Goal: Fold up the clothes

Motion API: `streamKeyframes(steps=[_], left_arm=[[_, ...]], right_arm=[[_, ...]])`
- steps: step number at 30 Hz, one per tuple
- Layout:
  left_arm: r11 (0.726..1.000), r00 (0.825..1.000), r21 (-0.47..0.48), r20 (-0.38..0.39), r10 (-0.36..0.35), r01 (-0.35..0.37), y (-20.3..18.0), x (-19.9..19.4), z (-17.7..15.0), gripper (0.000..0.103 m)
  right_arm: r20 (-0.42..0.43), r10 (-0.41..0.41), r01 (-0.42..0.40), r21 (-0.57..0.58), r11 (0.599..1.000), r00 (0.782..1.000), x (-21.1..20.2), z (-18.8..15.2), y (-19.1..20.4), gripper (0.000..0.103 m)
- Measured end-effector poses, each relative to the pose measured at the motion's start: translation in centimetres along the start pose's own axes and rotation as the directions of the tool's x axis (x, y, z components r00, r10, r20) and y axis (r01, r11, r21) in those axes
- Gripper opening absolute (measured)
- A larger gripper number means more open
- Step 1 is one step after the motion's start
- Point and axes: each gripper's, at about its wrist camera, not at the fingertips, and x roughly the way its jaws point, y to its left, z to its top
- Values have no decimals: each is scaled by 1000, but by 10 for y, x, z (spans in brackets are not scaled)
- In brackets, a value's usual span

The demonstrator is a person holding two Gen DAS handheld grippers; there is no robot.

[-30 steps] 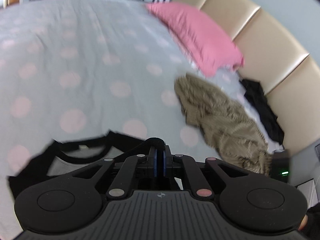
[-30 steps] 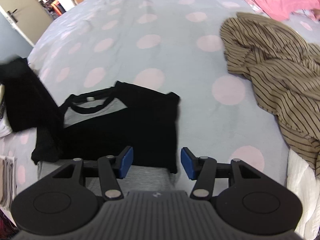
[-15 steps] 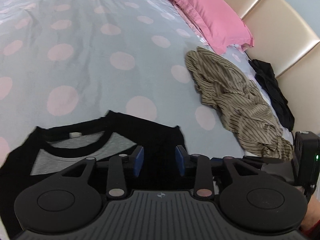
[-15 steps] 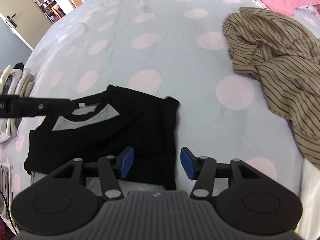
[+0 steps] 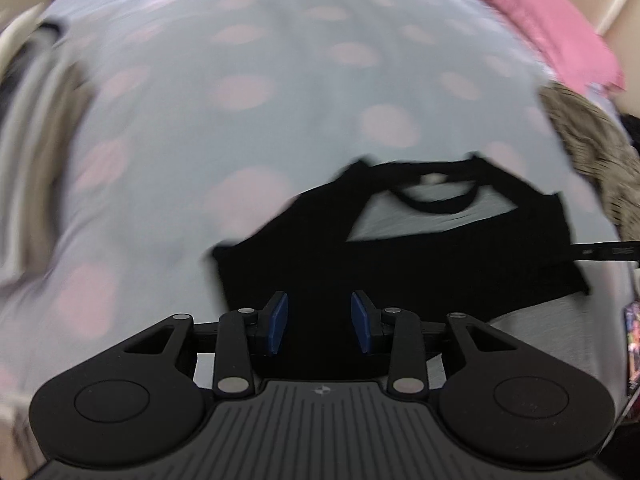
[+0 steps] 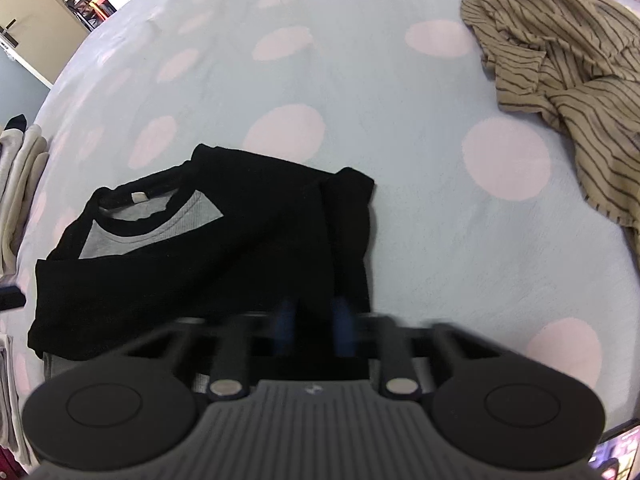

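Right wrist view: a black shirt (image 6: 224,240) with a grey inner panel at the neck is seen lying partly folded on a pale blue bedspread (image 6: 360,80) dotted with pink circles, its collar turned toward the left of the frame. The right gripper (image 6: 312,328) is held over the near edge of this shirt; its blue pads (image 6: 286,326) are blurred and its jaws are closing, with the black cloth seen between them, though it cannot be told whether the pads already press on it. A crumpled tan striped garment (image 6: 560,80) is seen well apart at the upper right, and pale folded clothes (image 6: 20,184) are stacked at the left edge. In the left wrist view, heavily smeared, the same shirt (image 5: 400,256) is shown ahead of the left gripper (image 5: 319,324), whose blue pads (image 5: 278,322) stand apart above the shirt's near edge with nothing pinched. A pink pillow (image 5: 532,20) is seen at the upper right, beside the striped garment (image 5: 592,160).
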Motion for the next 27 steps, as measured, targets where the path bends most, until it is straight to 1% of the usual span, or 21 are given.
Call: streamKeyframes(steps=[1,3,7,10,13,14,16,18,20,23,25,27], left_arm=[[1000,1000,-19,-2,9,-9,9,-2,-4,32],[999,1000,-50,-2,10,-10,19,-2,-10,32],[994,1000,-108,-3,13,-13,38,-1,-21,32],[995,1000,-98,-13,10,-11,35,4,-24,33],[998,1000,-68,-24,14,-15,29,10,-30,39],[998,999,-61,-30,21,-23,28,12,-32,39],[998,999,-58,-42,32,-34,26,18,-36,39],[997,998,-61,-53,36,-39,28,22,-39,40],[996,998,-74,-56,42,-46,30,23,-41,43],[992,997,-107,-47,61,-65,34,14,-46,43],[992,996,-96,-41,80,-84,32,5,-53,43],[992,997,-102,-35,67,-71,30,-4,-62,43]], right_arm=[[13,-4,4,-12,1000,1000,-5,1,3,9],[20,3,-3,-21,1000,1000,-14,3,6,8],[-55,-35,36,16,999,998,-28,4,4,7],[-79,-70,73,30,997,994,-28,-1,-4,7],[-109,-93,97,29,995,990,-16,-8,-10,7],[-126,-101,104,17,994,987,-12,-10,-10,7],[-127,-107,107,-4,994,986,-8,-12,-10,8],[-120,-100,101,-1,995,988,-10,-11,-11,11],[-114,-110,111,1,994,987,-14,-10,-13,26],[-103,-120,120,-8,993,987,-24,-14,-12,29],[-106,-113,112,-14,994,988,-32,-19,-11,29],[-108,-89,87,-21,996,990,-39,-27,-7,30]])
